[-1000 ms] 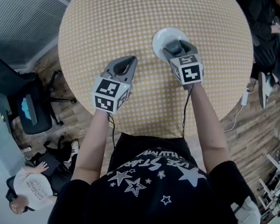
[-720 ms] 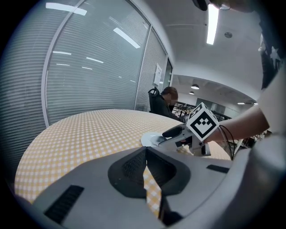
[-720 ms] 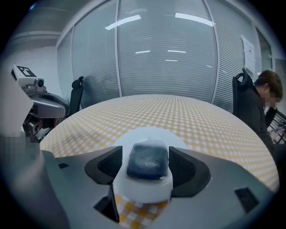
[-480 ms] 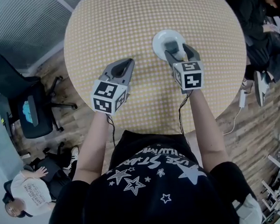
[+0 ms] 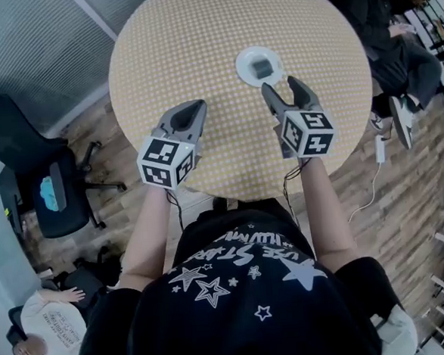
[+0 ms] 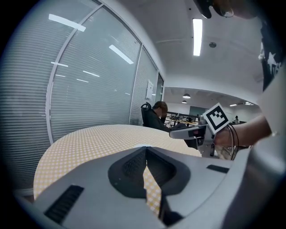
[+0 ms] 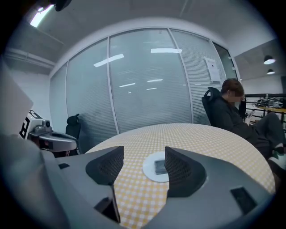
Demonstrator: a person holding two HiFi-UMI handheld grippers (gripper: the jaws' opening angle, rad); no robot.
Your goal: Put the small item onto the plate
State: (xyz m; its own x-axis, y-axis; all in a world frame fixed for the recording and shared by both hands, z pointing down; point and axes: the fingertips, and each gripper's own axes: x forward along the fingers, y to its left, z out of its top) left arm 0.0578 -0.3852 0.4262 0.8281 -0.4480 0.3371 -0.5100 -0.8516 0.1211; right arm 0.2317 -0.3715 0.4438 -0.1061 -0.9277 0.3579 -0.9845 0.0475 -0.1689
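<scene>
The small item (image 5: 262,68), a dark grey block, lies on the white plate (image 5: 242,61), roughly at its middle, on the far half of the round checked worktop (image 5: 189,38). From the right tool (image 5: 280,85) the plate lies straight ahead and a touch to its left, near but clear of the tips. Nothing touches the plate or the block.

In the right gripper view the right tool (image 7: 143,154) has its jaws spread wide with only tablecloth between them. The plate (image 7: 149,172) shows beyond the gap, close to the inner edge of the right-hand jaw, with the block (image 7: 160,167) flat on it. The block looks close to square from above, so I cannot make out a clear long axis.

The left tool (image 5: 195,106) hangs over the near left part of the worktop, well apart from the plate and farther from it than the right one. In the left gripper view its jaws (image 6: 145,152) are pressed together at the tips and hold nothing.

Count: one plate, one small item, two tools. With the block already sitting on the plate and the right tool empty, the placing looks done, and what remains is probably just to draw the tool clear without nudging the plate
</scene>
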